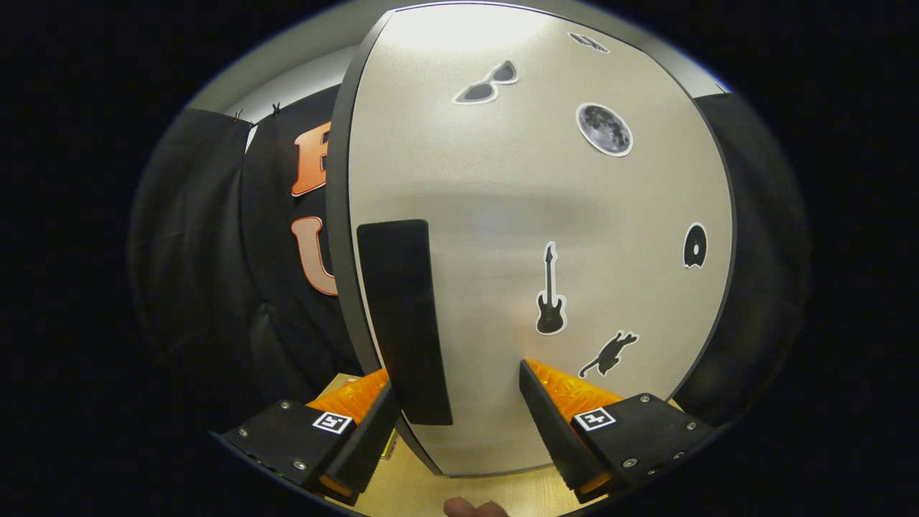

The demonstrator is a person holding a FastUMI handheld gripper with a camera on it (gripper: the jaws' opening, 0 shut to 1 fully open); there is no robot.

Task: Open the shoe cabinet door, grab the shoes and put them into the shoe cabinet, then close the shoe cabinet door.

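Shoe cabinet door (531,215) stands close ahead, pale grey with a dark edge, shut as far as I can tell. Tool (456,431) fingers spread apart, straddling the black handle strip (403,323) near the door's left edge; left finger (366,438) sits just left of the strip's lower end, right finger (553,424) against the door face, not clamped on anything. Stickers on door: sunglasses (487,82), moon (604,129), guitar (551,294), cat (609,354), a round dark one (695,245). No readable writing. Light wooden floor (459,492) below, a bit of a hand (474,508) at the bottom. Black cloth wall (215,273) behind on the left
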